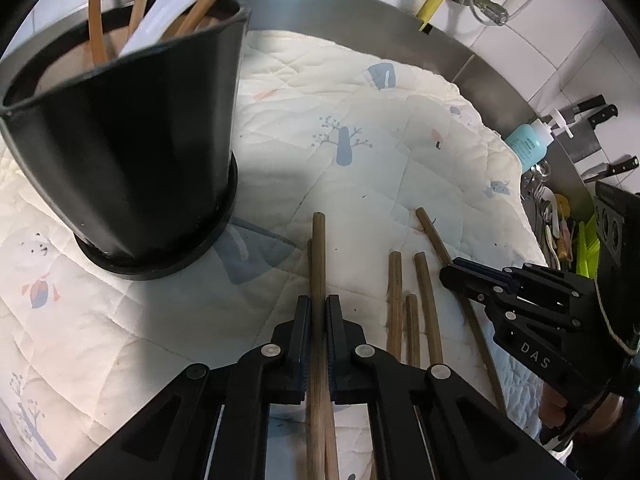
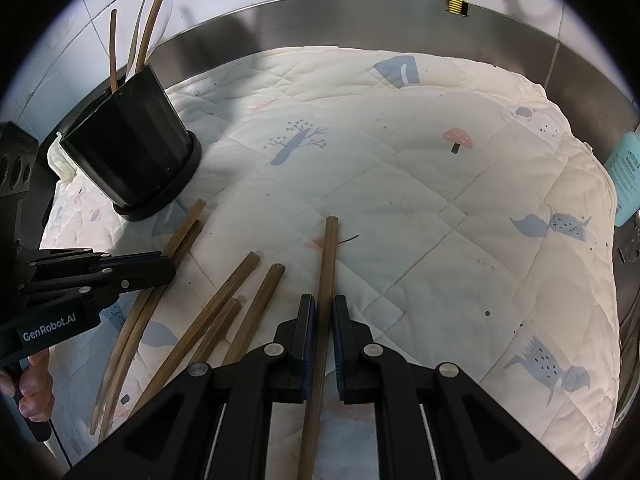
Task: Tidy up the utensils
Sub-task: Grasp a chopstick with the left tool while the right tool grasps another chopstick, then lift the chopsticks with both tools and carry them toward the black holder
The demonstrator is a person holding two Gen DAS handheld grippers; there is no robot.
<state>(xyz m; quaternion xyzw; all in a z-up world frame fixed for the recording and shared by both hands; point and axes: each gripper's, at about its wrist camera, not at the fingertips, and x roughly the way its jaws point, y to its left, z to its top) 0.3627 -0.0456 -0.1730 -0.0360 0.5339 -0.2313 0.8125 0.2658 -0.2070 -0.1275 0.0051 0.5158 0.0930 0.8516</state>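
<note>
The black holder (image 2: 132,152) stands at 10 o'clock on the quilted cloth (image 2: 400,184); its interior is hidden, and the utensils (image 2: 148,32) rising from it are cut off by the frame edge, so their count cannot be confirmed. The left claw (image 2: 166,270) is closed on a pair of chopsticks (image 2: 182,236) at 9 o'clock; their lower ends blur together. Three loose chopsticks (image 2: 240,280) lie on the cloth at 7 o'clock, one short piece partly hidden. The right claw (image 2: 324,304) is closed on one chopstick (image 2: 328,264) at 6 o'clock, its lower end hidden beneath the claw body. Total visible: six chopsticks.
</note>
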